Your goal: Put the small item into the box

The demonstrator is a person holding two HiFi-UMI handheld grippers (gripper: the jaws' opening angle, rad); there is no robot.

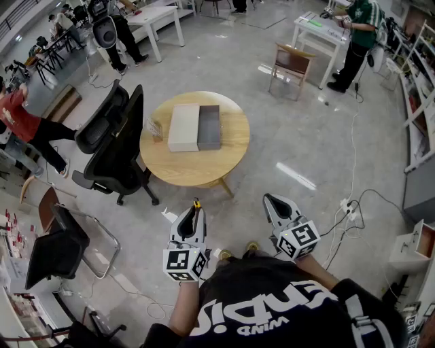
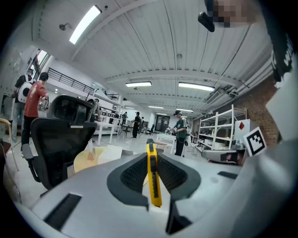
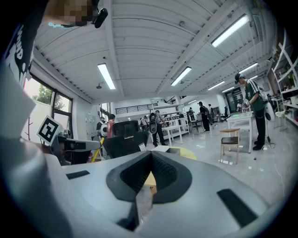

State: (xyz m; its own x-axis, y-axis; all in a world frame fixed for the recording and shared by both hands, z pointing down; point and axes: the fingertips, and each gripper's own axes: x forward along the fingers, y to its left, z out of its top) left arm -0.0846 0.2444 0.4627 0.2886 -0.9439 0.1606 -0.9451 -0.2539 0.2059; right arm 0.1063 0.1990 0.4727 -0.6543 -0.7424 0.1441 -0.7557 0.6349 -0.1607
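Observation:
A yellow utility knife (image 2: 152, 173) is clamped upright between the jaws of my left gripper (image 2: 150, 151), with its tip sticking out past them. In the head view its end (image 1: 196, 202) shows at the left gripper (image 1: 195, 209), low and well short of the round wooden table (image 1: 194, 168). On that table lie an open grey box (image 1: 209, 127) and a beige lid (image 1: 183, 126) side by side. My right gripper (image 1: 270, 200) is held beside the left one. Its jaws (image 3: 151, 155) meet with nothing between them. The box (image 3: 160, 149) shows far ahead in the right gripper view.
Two black office chairs (image 1: 112, 139) stand at the table's left. A small card stand (image 1: 155, 129) sits on the table's left edge. A wooden chair (image 1: 292, 63) is beyond the table. Cables and a power strip (image 1: 346, 207) lie on the floor at right. People work at white tables (image 1: 158, 19) farther off.

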